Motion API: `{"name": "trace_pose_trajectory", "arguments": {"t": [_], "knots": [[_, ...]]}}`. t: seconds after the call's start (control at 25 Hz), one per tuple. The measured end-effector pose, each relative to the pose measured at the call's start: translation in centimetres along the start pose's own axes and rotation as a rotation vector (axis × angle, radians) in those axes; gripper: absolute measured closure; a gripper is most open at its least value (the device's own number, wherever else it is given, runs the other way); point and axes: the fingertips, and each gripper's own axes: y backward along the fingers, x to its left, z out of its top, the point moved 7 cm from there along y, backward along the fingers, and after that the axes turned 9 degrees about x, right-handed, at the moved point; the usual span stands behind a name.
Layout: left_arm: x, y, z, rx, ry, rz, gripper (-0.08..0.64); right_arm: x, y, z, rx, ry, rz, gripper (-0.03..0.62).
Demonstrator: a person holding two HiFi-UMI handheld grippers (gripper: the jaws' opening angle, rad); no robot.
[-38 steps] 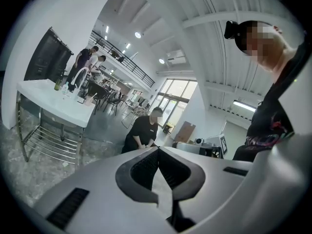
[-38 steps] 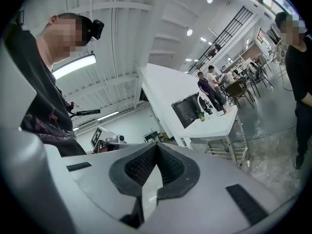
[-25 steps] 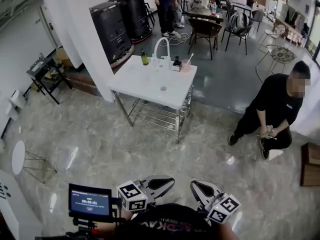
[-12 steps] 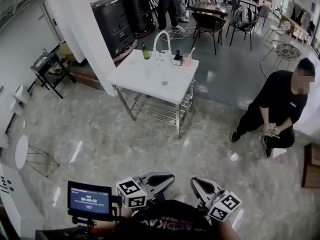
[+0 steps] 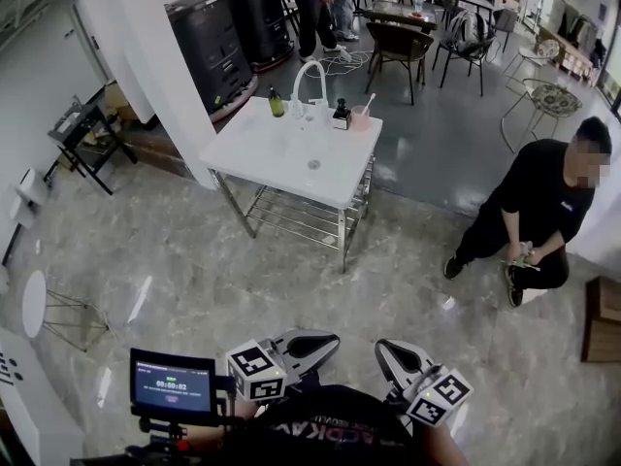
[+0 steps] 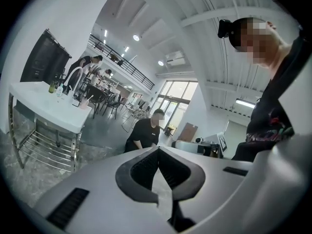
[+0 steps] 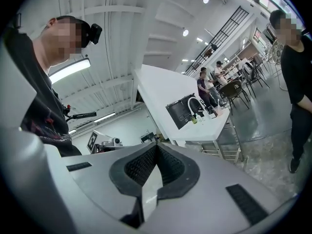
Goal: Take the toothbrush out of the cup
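Observation:
A pink cup with a white toothbrush leaning in it stands at the far right corner of a white sink table, several steps ahead of me in the head view. Both grippers hang close to my body at the bottom of that view, far from the cup. My left gripper is shut, its ribbed pads meeting with nothing between them. My right gripper is also shut and empty. The table shows small in the left gripper view and in the right gripper view.
On the table stand a curved white faucet, a green bottle and a black dispenser. A person in black crouches at the right. Black machines stand behind the table, chairs further back. A small monitor sits by my left gripper.
The head view has swayed slightly and the table sits a touch higher and to the left in it. Both grippers keep their place near my body and stay shut.

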Motion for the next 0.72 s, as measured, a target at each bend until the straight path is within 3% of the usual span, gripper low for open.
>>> {"name": "trace_pose_trajectory", "arguments": {"t": [0.32, 0.72], "knots": [[9.1, 1.4, 3.6, 0.056, -0.033, -0.056, 0.552, -2.5, -8.9, 3.5, -0.012, 0.002, -0.052, 0.584], [18.0, 1.5, 4.8, 0.155, 0.066, -0.121, 0.552, -5.8, -17.0, 5.8, 0.015, -0.065, -0.094, 0.584]]}}
